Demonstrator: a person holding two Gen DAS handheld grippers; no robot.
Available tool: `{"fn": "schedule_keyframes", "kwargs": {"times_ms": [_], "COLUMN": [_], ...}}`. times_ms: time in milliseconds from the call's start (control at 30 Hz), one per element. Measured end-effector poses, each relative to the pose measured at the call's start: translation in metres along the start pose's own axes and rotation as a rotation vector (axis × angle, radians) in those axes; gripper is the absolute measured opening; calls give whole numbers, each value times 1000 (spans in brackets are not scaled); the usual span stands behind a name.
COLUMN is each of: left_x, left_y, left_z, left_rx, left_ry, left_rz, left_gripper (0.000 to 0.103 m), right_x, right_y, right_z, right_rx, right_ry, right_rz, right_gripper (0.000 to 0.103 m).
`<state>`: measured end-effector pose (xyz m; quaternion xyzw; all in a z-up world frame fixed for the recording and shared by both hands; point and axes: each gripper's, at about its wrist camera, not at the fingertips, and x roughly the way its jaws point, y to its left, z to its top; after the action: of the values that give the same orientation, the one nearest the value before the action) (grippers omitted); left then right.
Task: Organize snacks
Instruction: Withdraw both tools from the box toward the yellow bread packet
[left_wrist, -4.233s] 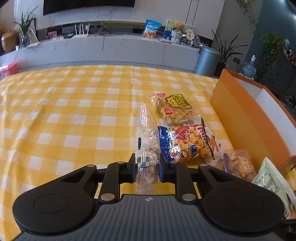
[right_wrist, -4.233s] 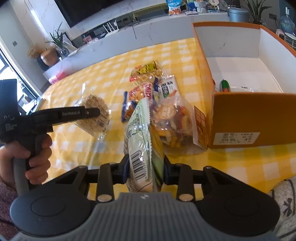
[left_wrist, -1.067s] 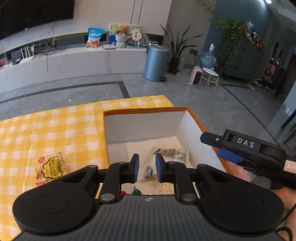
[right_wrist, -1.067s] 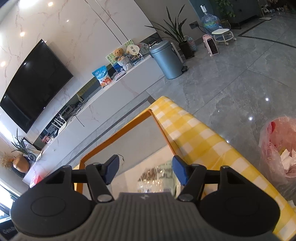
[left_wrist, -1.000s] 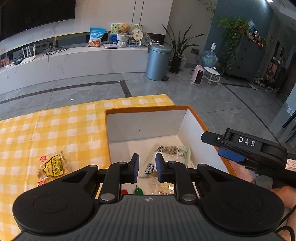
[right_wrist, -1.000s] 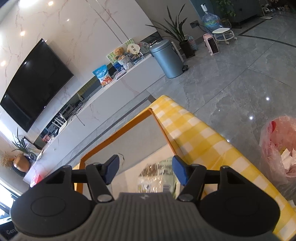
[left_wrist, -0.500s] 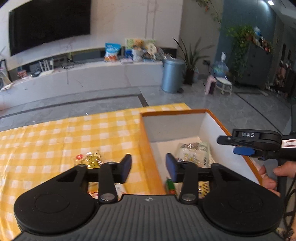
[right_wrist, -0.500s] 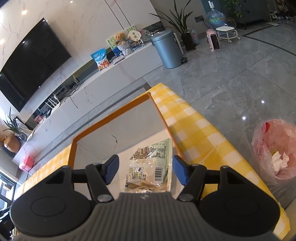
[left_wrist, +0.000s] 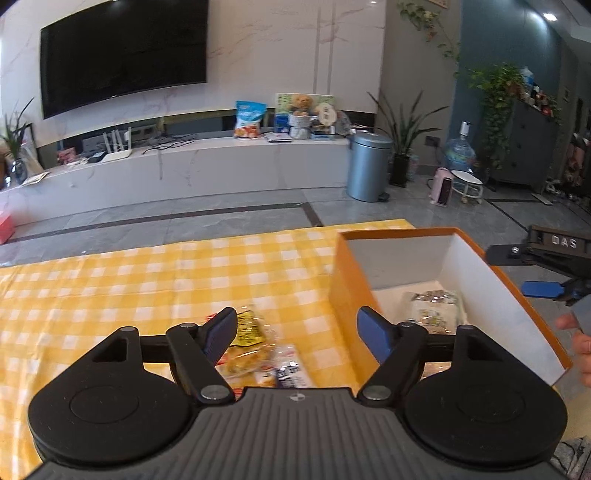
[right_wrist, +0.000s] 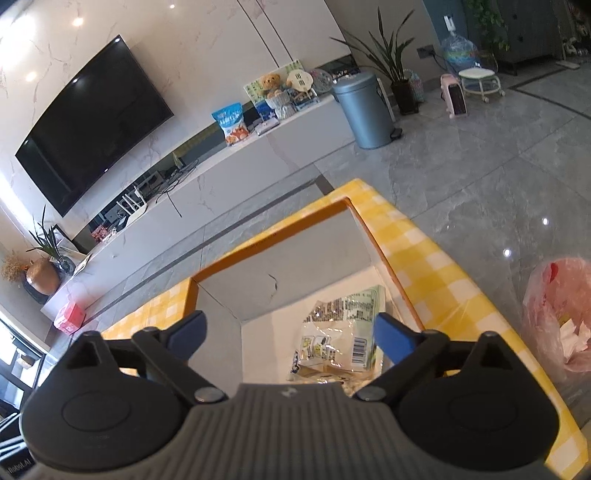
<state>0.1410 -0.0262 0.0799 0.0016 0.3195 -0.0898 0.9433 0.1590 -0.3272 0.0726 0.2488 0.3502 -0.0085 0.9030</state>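
Note:
My left gripper (left_wrist: 295, 326) hangs over the yellow checked tablecloth (left_wrist: 110, 288) just left of the orange box (left_wrist: 399, 232). Its jaws are opening, with nothing between them. Under it lie a yellow-labelled packet (left_wrist: 248, 329) and other snack packets (left_wrist: 284, 369). My right gripper (right_wrist: 290, 330) is above the box (right_wrist: 273, 236), its jaws opening wide and empty. A green-and-white snack bag (right_wrist: 345, 328) lies loose on the box's white floor, also visible in the left wrist view as the pale bag (left_wrist: 432, 306).
The box stands at the table's far right corner, with grey floor beyond the edge. A pink plastic bag (right_wrist: 554, 317) sits on the floor to the right. A person's hand (left_wrist: 581, 343) shows at the right of the left wrist view.
The left jaws went from shut to wide while the gripper swung left from over the box to the packets on the cloth. The right jaws widened further; the green bag stays in the box.

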Motion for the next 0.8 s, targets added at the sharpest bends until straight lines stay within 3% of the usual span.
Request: {"fn": "schedule_keyframes", "kwargs": {"times_ms": [133,233,633,800], "left_x": [-2,-5,5,14], "left_y": [31,55,139,167], "left_z": [3,2,-47,-63], "left_rx": [-35,-74,-257,-371], "left_ry": [75,101,155,177], "left_rz": [-25,-1,88,98], "left_gripper": [88,88,85,84], "right_x": [3,7,-5,7], "right_y": [16,31,144,187], "right_z": [-3,-4,-39,-70], "right_rx": [-48,-80,-295,-285], "right_ry": [0,10,60,77], "right_rz": [-12,10,283,249], "right_gripper": [98,98,98,98]}}
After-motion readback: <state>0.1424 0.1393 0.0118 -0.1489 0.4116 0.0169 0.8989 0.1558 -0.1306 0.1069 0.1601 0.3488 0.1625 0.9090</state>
